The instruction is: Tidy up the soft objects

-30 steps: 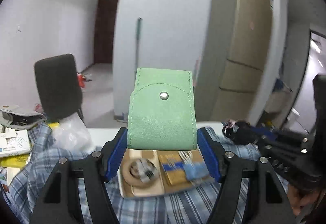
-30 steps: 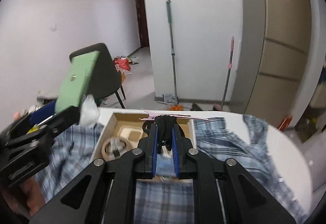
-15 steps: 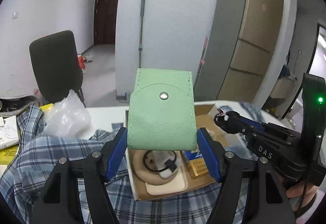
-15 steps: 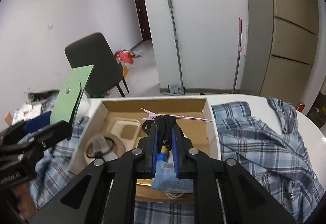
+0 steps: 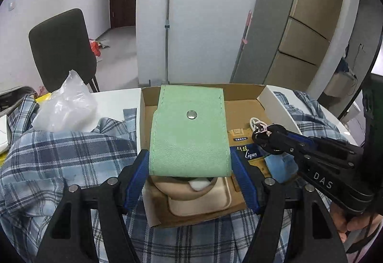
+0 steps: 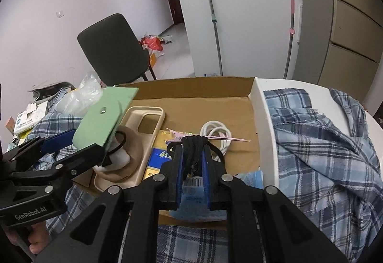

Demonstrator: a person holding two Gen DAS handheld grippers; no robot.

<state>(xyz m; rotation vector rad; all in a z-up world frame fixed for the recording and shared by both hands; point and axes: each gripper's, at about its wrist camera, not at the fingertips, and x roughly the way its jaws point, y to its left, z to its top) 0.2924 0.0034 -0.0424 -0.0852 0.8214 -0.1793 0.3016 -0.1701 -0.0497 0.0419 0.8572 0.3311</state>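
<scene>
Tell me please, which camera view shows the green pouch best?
The left wrist view: the green pouch faces the camera flat, with its snap button and stitching clear, between the left gripper pads. The right wrist view shows the pouch only slanted, partly edge-on.

The left claw points forward and downward, its two blue-padded fingers spread apart and pressing on either side of a green pouch that stands upright between them. In the right wrist view this claw enters from nine o'clock, with part of the hand that carries it showing at seven o'clock. The right claw also tilts downward, its fingers drawn nearly together and pinching a black cord bundle. In the left wrist view it reaches in from four o'clock, its hand gripping the handle.
</scene>
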